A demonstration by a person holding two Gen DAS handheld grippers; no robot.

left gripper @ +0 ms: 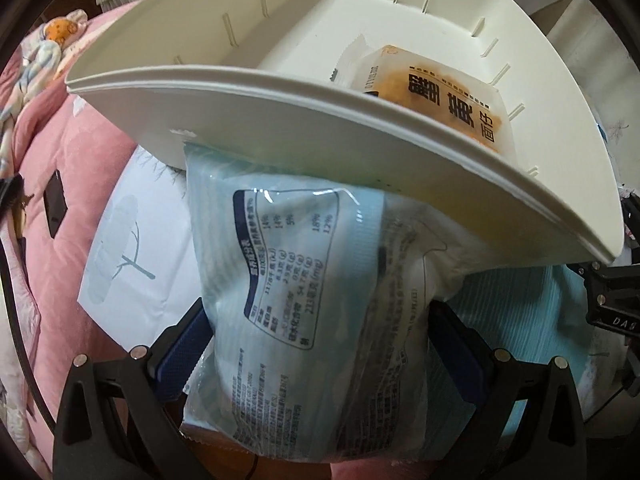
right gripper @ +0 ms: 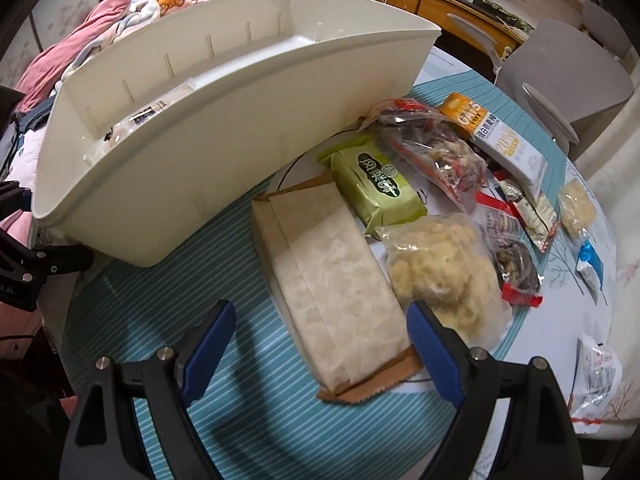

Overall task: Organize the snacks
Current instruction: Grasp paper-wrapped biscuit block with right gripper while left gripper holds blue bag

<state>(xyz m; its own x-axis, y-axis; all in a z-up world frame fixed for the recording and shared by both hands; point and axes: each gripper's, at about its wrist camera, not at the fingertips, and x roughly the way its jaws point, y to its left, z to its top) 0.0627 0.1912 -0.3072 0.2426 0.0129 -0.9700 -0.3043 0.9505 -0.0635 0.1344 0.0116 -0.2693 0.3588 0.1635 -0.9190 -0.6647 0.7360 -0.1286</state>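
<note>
My left gripper [left gripper: 316,344] pinches the pale blue snack bag [left gripper: 312,280] across its width, long axis running away from me, top end tucked against the white bin's [left gripper: 280,120] near wall. Pointing steeply down. My right gripper [right gripper: 320,344] hangs wide open, empty, over the brown-edged packet [right gripper: 332,288] lying lengthwise beside the bin on the striped mat [right gripper: 168,300].

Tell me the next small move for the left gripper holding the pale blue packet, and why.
Probably lift the pale blue plastic snack packet over the cream plastic bin's near rim, then release. The left gripper clamps it, but its top edge sits against the outer wall, below the rim; an orange-and-white packet already lies inside.
</note>
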